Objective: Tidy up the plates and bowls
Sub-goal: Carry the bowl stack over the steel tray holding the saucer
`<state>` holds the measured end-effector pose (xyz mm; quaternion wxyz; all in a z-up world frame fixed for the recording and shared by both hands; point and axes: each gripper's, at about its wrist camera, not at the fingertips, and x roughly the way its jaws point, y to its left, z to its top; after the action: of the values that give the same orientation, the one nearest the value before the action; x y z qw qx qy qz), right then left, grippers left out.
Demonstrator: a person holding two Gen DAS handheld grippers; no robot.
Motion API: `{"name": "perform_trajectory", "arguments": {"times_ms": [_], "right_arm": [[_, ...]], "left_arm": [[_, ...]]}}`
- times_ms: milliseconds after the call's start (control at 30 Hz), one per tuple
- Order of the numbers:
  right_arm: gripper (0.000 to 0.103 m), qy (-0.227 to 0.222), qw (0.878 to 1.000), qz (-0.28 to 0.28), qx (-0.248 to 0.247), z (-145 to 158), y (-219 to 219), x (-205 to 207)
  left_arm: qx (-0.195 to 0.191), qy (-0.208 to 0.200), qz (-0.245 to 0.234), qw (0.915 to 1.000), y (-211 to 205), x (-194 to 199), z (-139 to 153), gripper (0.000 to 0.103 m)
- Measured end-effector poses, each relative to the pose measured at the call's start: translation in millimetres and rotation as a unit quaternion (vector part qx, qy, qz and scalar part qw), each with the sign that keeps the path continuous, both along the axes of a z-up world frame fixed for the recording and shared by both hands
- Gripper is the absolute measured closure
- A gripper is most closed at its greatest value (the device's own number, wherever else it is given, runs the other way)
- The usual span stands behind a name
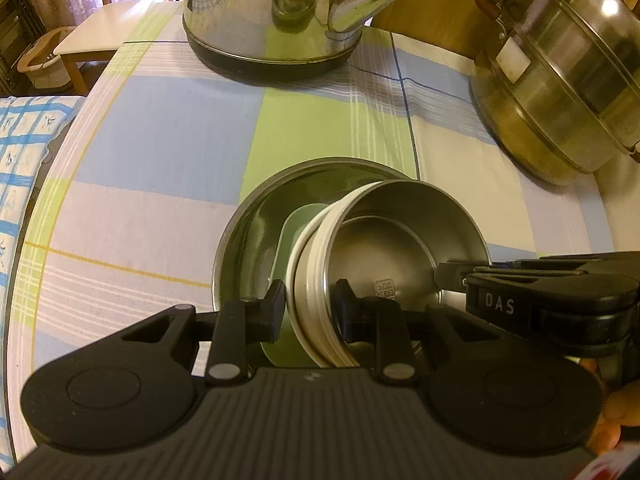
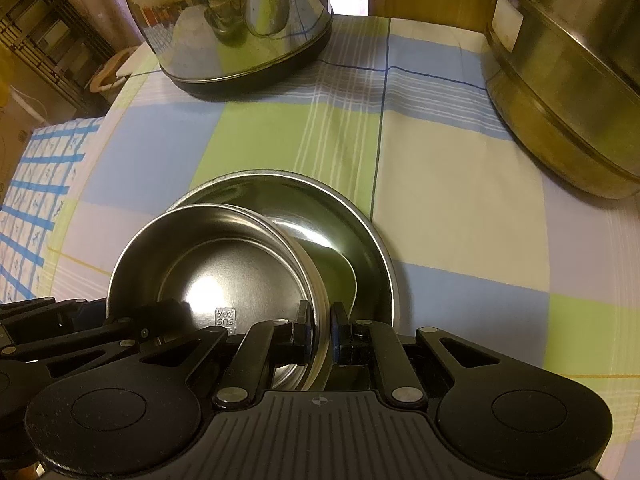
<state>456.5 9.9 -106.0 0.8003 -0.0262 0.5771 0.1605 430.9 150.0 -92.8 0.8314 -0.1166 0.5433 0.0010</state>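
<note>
Small bowl [image 2: 208, 264] tilted over steel plate [image 2: 360, 240] | left gripper [image 1: 308, 312] clenched on near rim | right gripper [image 2: 320, 328] clenched on opposite rim | both equally close

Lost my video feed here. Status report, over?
Left gripper and right gripper both shut on small steel bowl rim. Bowl over the large steel plate. Kettle and steamer pot stand apart, not obstructing.
</note>
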Motion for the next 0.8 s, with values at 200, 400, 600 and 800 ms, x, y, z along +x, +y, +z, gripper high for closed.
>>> {"name": "perform_trajectory", "arguments": {"times_ms": [200, 400, 600, 800], "right_arm": [[0.093, -0.001, 1.0, 0.001, 0.005, -0.9, -1.6, 0.0], [0.092, -0.014, 0.999, 0.004, 0.032, -1.0, -10.7, -4.2], [0.089, -0.019, 0.998, -0.013, 0.066, 2.2, -19.3, -7.9], [0.089, -0.02, 0.997, -0.026, 0.074, 1.7, -21.5, -9.6]], "left_arm": [[-0.006, -0.004, -0.004, 1.0, 1.9, 0.1, -0.8, 0.077], [-0.009, -0.006, -0.01, 0.9999, 3.4, -1.2, -2.2, 0.076], [-0.007, -0.01, -0.009, 0.9999, 4.3, -4.3, -1.8, 0.075], [0.001, -0.017, -0.015, 0.9998, 2.5, -4.5, -1.6, 0.078]]}}
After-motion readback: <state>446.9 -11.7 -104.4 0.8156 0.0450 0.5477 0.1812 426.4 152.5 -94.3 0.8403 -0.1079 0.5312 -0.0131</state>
